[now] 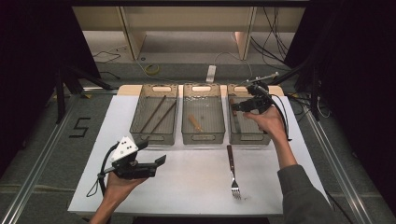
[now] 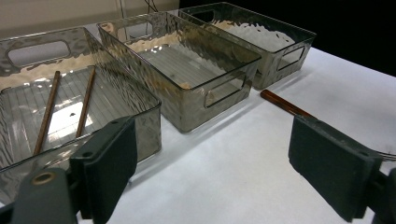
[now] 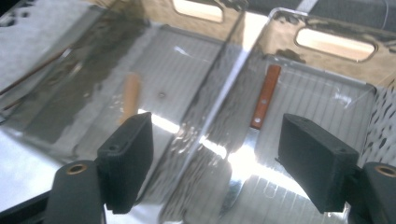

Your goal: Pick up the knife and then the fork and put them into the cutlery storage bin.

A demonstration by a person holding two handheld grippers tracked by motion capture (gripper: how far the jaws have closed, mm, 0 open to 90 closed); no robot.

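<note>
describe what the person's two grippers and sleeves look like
Both are black hand-held tools with two flat, blocky dark fingers. The left gripper carries a grey three-cornered plate dotted with dark marks, and a black cable loops below it. The right gripper trails black cable too. The right forearm wears a grey-green sleeve.

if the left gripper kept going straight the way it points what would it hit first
Likely the middle bin: the left gripper, jaws open, points across bare white table towards its near corner. The fork handle lies just right of that line; depth is hard to judge.
</note>
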